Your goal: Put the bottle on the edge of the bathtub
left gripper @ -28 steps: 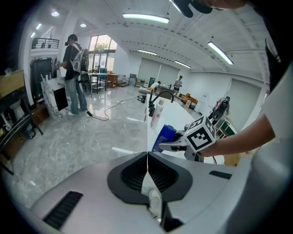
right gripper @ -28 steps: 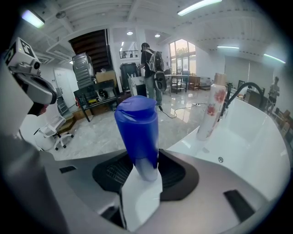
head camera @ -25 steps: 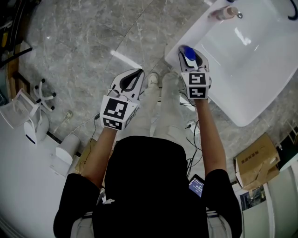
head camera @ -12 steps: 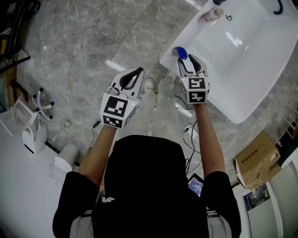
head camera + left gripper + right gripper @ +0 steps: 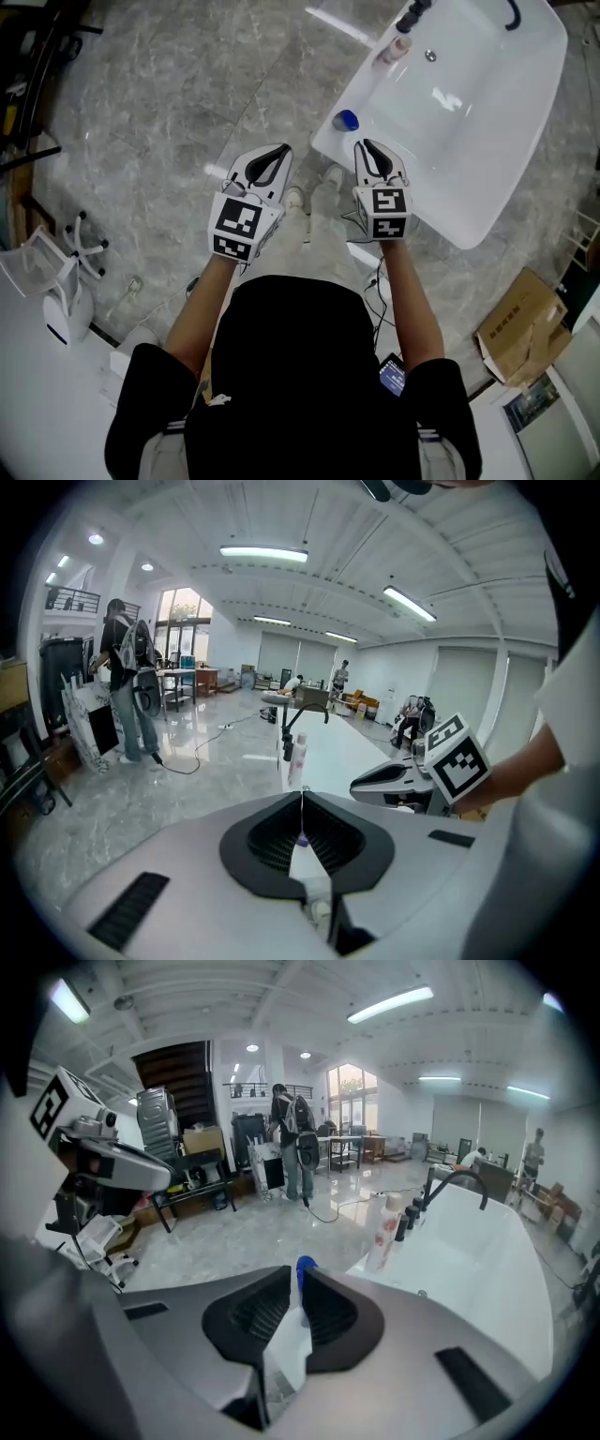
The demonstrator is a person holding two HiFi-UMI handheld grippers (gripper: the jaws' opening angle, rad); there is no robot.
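Since a second ago the right gripper (image 5: 369, 150) has let go of the small blue-capped bottle (image 5: 346, 120), which now stands on the white bathtub (image 5: 497, 141) rim. Its jaws are closing empty. The left gripper (image 5: 274, 157) jaws are clenched and empty. Two bottles, counting the pink bottle (image 5: 398, 45); one tub.

The bottle (image 5: 346, 120) stands on the bathtub's (image 5: 371, 86) near left rim. A second bottle (image 5: 400, 46) stands farther along that rim, beside the tap (image 5: 413, 14). A cardboard box (image 5: 521, 328) lies on the floor (image 5: 169, 112), right of the tub
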